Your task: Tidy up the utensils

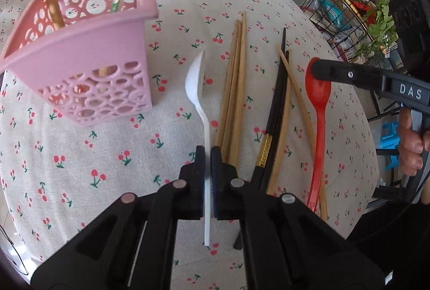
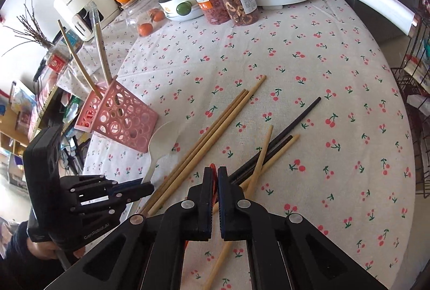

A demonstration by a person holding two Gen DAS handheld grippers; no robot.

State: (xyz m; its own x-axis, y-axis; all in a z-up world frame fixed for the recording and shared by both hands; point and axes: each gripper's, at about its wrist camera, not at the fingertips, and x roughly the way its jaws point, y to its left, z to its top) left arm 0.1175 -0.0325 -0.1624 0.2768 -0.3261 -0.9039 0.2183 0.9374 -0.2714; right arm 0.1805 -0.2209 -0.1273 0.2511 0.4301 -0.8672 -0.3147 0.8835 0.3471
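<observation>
Left wrist view: the left gripper (image 1: 207, 155) pinches the white spoon (image 1: 197, 91) at mid frame, right of the pink basket (image 1: 88, 53). Right wrist view: the right gripper (image 2: 214, 177) squeezes the red spoon (image 2: 213, 182), low center.

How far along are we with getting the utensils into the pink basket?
Done: two sticks stand in the pink basket. In hand: the left gripper is shut on the white spoon, and the right gripper on the red spoon. Left: the bamboo chopsticks and black chopsticks on the tablecloth.
</observation>
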